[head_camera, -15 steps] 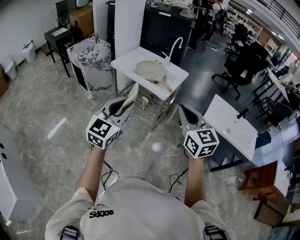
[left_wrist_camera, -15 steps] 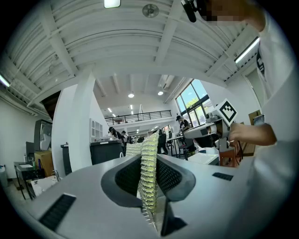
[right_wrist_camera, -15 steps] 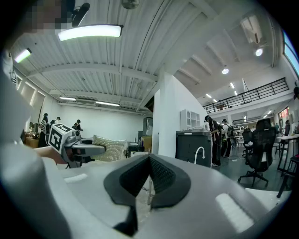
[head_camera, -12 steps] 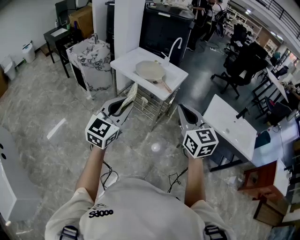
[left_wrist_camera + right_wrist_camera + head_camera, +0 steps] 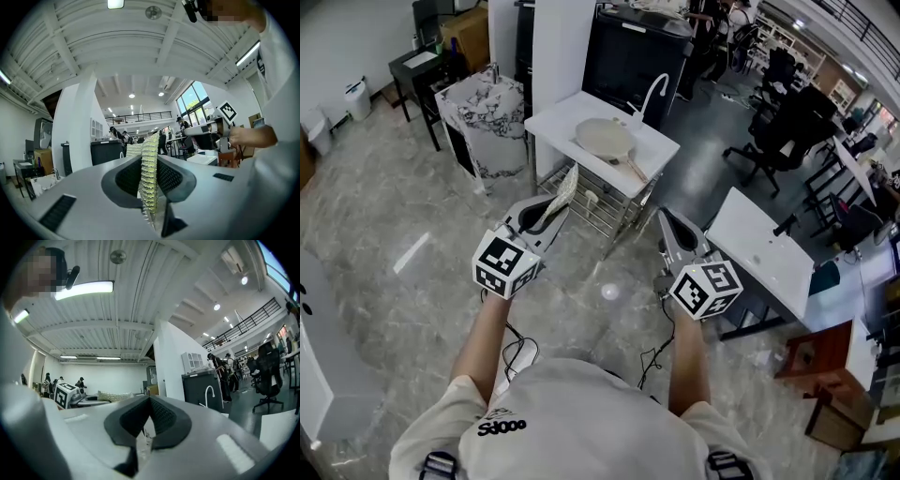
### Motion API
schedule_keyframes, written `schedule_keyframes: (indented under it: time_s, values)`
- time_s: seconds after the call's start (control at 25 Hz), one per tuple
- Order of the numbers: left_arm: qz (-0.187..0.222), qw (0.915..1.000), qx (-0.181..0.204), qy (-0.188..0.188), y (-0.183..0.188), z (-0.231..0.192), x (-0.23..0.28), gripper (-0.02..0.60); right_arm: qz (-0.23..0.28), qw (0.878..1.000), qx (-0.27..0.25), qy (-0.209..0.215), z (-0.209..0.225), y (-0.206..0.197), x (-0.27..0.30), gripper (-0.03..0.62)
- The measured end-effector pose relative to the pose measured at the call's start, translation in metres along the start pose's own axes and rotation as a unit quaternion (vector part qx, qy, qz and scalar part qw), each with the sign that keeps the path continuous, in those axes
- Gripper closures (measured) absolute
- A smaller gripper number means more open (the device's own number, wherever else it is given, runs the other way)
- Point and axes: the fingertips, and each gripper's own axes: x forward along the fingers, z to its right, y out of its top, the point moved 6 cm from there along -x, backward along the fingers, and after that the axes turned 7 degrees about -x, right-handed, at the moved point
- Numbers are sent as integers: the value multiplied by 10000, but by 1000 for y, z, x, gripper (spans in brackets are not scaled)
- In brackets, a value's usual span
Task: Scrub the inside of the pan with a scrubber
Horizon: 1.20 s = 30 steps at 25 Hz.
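**Station Status: Scrubber Held, Pan on Table**

The work area was a large open hall with a grey marbled floor. A small white table stood ahead of the person, with a wire rack beneath it and a white gooseneck faucet at its far edge. A black cabinet stood behind the table, a bin lined with a marbled bag to its left, and a white desk and office chairs to its right.

The pan, pale beige, lay on the table top just in front of the faucet, handle pointing toward the person's right.

The left gripper was clamped on the scrubber, a yellow-green mesh pad standing edge-on between the jaws. The right gripper had its jaws together with nothing between them. Both grippers were held over the floor, well apart from the pan.
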Motion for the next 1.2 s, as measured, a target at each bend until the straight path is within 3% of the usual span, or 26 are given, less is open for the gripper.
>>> schedule_keyframes:
  time_s: [0.6,1.2]
  values:
    - [-246,9996,-86,-144,-23,-15,-13,511,-570,9979,-296,-125,-29,-35,14,585]
    - [-361,9992,-141,-97,-38,-65,41,511,-716,9965,-382,-178,16,-55,75,585]
